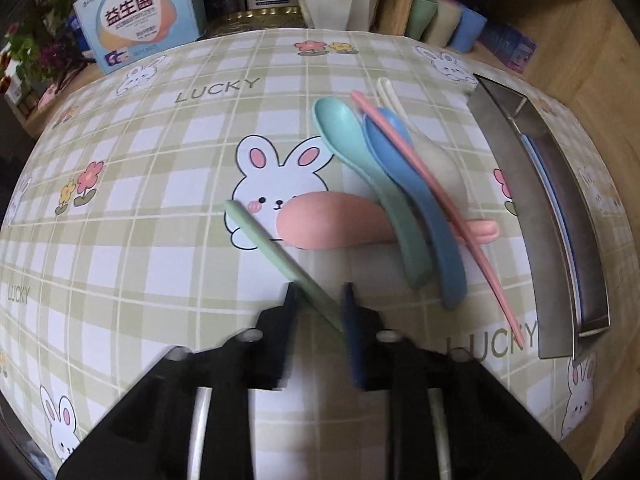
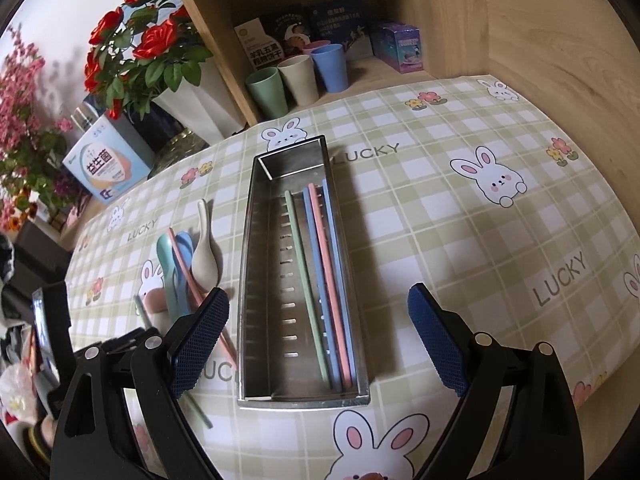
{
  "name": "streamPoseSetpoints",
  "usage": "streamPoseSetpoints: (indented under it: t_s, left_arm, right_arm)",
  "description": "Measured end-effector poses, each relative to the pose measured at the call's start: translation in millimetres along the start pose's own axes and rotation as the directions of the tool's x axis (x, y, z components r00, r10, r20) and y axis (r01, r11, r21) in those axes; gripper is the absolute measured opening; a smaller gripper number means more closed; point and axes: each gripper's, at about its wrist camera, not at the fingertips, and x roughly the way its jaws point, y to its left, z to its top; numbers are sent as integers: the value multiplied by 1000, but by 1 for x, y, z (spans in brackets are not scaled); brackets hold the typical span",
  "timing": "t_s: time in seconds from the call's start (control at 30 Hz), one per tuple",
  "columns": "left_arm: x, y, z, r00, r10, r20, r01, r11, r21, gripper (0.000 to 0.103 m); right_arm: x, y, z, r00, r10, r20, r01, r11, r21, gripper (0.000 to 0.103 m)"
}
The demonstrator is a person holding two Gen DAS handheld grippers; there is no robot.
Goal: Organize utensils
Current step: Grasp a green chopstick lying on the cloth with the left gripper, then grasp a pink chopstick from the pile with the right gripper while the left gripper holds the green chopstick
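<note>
My left gripper (image 1: 320,300) points down at the checked tablecloth, and a light green chopstick (image 1: 260,240) runs slantwise between its two fingers, touching both. Just beyond lies a heap: a pink spoon (image 1: 320,224), a teal spoon (image 1: 360,168), a blue spoon (image 1: 420,208), a cream spoon (image 1: 436,160) and a pink chopstick (image 1: 440,200) laid across them. The steel utensil tray (image 2: 256,240) holds a green chopstick (image 2: 304,272), a pink chopstick (image 2: 328,280) and two blue ones. My right gripper (image 2: 320,340) hangs open over the tray's near end, holding nothing.
Pastel cups (image 2: 300,76) and small boxes stand in the wooden shelf behind the tray. A blue and white box (image 1: 140,20), a white vase and red flowers (image 2: 148,48) line the back left. A wooden wall (image 2: 540,20) borders the right side.
</note>
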Motion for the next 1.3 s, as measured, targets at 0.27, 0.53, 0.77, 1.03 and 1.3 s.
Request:
streamPoseSetpoints:
  t_s: [0.27,0.53,0.77,1.03,1.3]
  left_arm:
    - [-5,17,-5,1000,-28,-3,28,1000,-11,8]
    - [-6,35,-8,999,-33,-25,33,999,-5,7]
    - [-10,29,-19,1000,1,8,-1,1000,10,7]
    - [-12,23,-25,998,31,48,-33,999,30,7]
    - [-13,27,-28,997,-1,73,-2,1000,29,7]
  right_arm:
    - [2,1,-2,1000,8,-11,-8,1000,0,88]
    - [5,-2,-6,1000,21,-22,-20,1000,22,88]
    - [8,-1,-10,999,11,-32,-11,1000,13,88]
    - [10,-2,-15,999,5,-52,-4,1000,11,88]
    - [14,-2,-20,997,16,-79,-15,1000,19,88]
